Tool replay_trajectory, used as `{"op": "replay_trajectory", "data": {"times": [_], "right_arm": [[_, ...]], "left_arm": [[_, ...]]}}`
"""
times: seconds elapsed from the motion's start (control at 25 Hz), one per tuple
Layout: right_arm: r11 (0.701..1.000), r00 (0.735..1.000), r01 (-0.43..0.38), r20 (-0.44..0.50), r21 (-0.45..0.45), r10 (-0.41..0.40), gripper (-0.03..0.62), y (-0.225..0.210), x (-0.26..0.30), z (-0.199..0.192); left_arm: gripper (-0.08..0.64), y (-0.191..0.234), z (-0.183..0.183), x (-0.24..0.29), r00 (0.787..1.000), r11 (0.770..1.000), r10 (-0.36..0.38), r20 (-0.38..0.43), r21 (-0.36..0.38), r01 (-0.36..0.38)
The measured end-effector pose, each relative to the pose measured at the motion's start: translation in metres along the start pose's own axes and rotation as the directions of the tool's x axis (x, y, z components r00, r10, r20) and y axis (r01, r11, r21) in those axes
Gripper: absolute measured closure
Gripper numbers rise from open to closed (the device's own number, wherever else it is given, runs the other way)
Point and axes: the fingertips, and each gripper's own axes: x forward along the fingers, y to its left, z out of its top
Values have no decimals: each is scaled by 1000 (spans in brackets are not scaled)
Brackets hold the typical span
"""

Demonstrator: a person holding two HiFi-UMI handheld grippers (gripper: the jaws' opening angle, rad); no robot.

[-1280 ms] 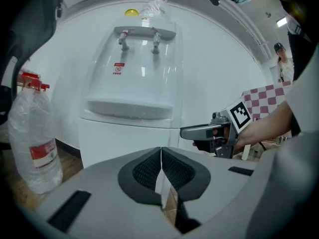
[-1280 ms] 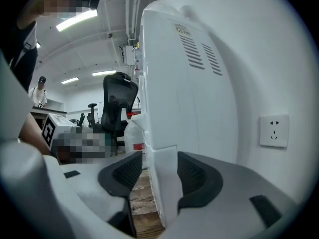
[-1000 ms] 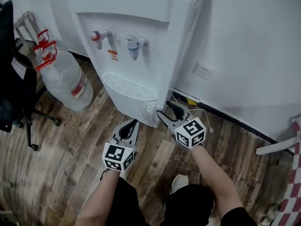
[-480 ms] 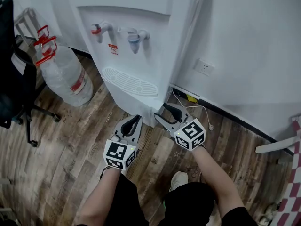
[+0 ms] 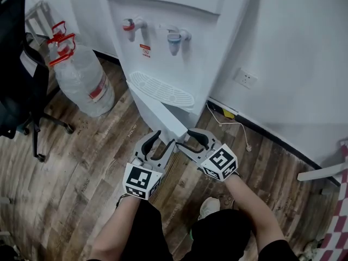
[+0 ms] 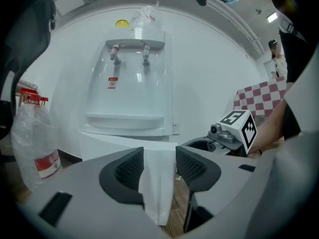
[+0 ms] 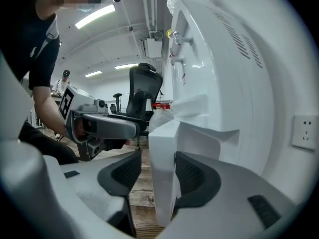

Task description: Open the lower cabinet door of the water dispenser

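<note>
Tongs ×2: left tongs [image 6: 160, 166] just opening, right tongs [image 7: 155, 173] spread; 1 cabinet door [image 5: 157, 113] edge btwn each pair, unpinched. Dispenser [image 5: 179, 53] ×1, taps [image 5: 133, 25] ×2.

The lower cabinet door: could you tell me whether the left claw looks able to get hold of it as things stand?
Probably yes: the left claw has just been opening its jaws, and the lower cabinet door has its free edge standing between them, with nothing in the way.

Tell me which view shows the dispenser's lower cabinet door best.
The head view: the door shows whole, swung out from the water dispenser. The left gripper view and the right gripper view show mainly its near edge, close up and foreshortened.
</note>
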Motion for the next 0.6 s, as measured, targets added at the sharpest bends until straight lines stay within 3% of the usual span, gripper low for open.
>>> {"op": "replay_trajectory", "data": {"times": [0.2, 0.6], "right_arm": [[997, 997, -78, -12, -24, 78, 365, 30, 9, 2], [977, 979, -204, -26, -54, 203, 365, 73, 24, 6]], "left_arm": [[257, 3, -5, -15, 999, 999, 43, -5, -1, -43], [236, 18, -4, -37, 986, 983, 169, 7, 69, -169]]}}
